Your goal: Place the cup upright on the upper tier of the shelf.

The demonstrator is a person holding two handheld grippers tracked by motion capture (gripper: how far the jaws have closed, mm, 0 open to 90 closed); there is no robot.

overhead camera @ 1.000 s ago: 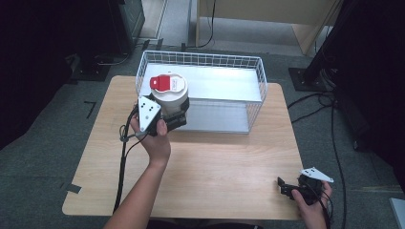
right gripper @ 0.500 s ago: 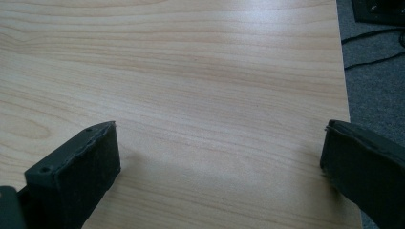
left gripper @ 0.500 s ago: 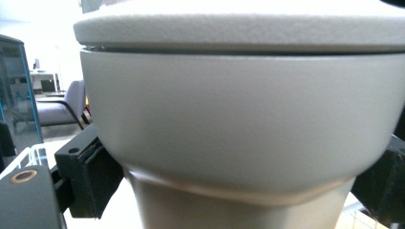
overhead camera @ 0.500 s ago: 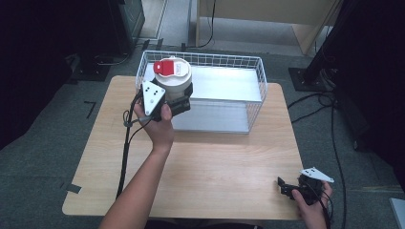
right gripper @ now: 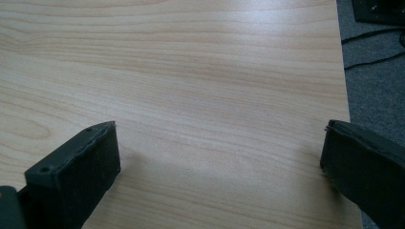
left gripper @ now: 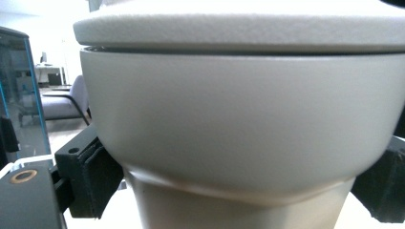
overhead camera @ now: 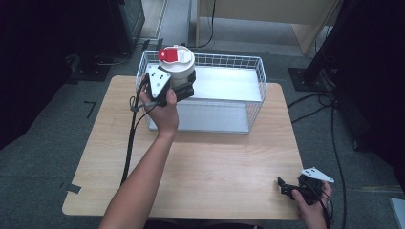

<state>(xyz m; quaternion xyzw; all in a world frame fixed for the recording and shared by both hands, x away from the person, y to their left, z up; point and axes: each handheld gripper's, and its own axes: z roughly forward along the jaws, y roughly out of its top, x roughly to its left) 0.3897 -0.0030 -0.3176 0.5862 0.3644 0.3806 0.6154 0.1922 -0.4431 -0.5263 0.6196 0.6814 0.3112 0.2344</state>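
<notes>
Grey jar [overhead camera: 177, 71] sits clamped in my left gripper [overhead camera: 184, 90], raised above the wire basket [overhead camera: 255, 90] for lowering inside. My right gripper [overhead camera: 285, 187] rests apart and empty on the surface [overhead camera: 215, 157], out of the way.

One white container [overhead camera: 177, 71] with a single red lid piece [overhead camera: 173, 54], one wire basket [overhead camera: 253, 86], one wooden table [overhead camera: 215, 162]; two handheld grippers, the left gripper [overhead camera: 180, 90] and the right gripper [overhead camera: 286, 187], each with two black jaws
</notes>
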